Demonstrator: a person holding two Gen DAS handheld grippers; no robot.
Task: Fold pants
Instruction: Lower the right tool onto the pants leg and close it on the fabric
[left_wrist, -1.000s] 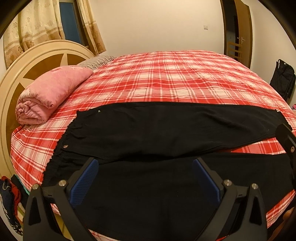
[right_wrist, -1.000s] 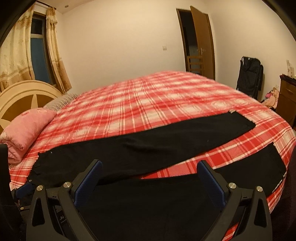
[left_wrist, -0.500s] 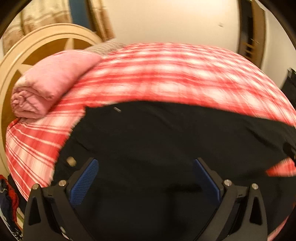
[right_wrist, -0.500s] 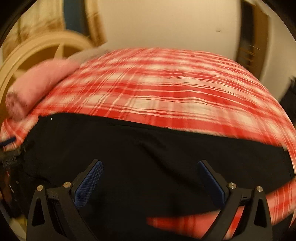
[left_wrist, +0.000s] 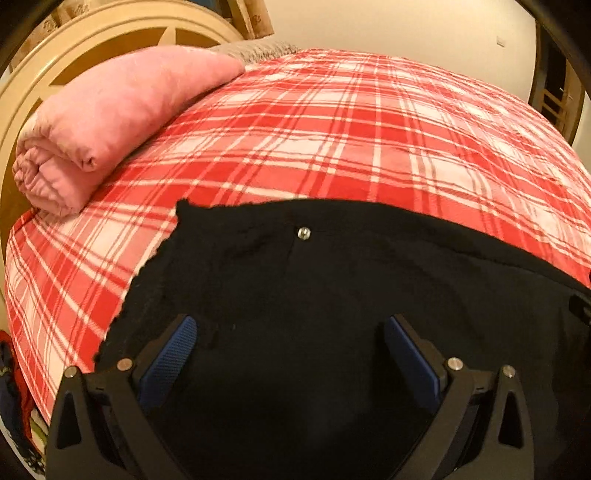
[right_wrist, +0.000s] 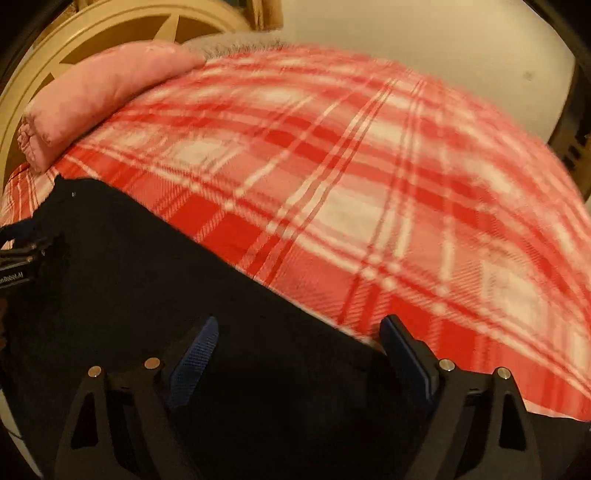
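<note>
Both spread grippers seemingly hover over pants.

- The pants were plain black, with one small silver stud.
- The bedsheet was a red-and-white plaid.
- The rolled blanket was pink.
- The headboard was cream and tan.
- The gripper pads were blue.

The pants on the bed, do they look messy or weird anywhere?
Nothing really stands out. The black pants lie flat on the plaid bedspread, with only slight wrinkles by the small metal button. Both claws, left and right, are open above the cloth. The right view is blurry.
</note>
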